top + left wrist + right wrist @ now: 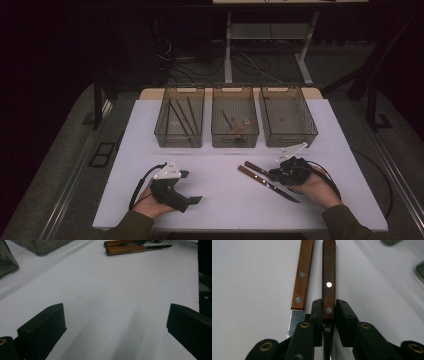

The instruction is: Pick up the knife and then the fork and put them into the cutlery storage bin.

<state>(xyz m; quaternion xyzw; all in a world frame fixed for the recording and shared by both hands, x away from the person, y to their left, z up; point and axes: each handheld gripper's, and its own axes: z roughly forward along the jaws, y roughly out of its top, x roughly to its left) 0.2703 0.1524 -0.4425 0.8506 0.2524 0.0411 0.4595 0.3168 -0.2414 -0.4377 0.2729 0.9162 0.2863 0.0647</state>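
Two wooden-handled knives lie side by side on the white table (pixel 220 200), right of centre. My right gripper (pixel 329 305) is shut on the farther knife (pixel 329 270), with its jaws clamped on the handle's end by the blade. The nearer knife (pixel 302 277) lies loose just beside it, untouched; its blade points toward the person (pixel 270 185). In the high view the right gripper (pixel 273 173) sits over the knives' blade ends. My left gripper (pixel 190 187) rests at the front left, open with bare table between its jaws (pixel 115 315). Both knives (pixel 125 249) show far off in the left gripper view.
Three clear bins stand in a row at the back. The left bin (pixel 160 127) holds several dark thin utensils, the middle bin (pixel 235 140) a wooden-handled piece and a dark one, and the right bin (pixel 310 131) looks bare. Cables trail from both grippers.
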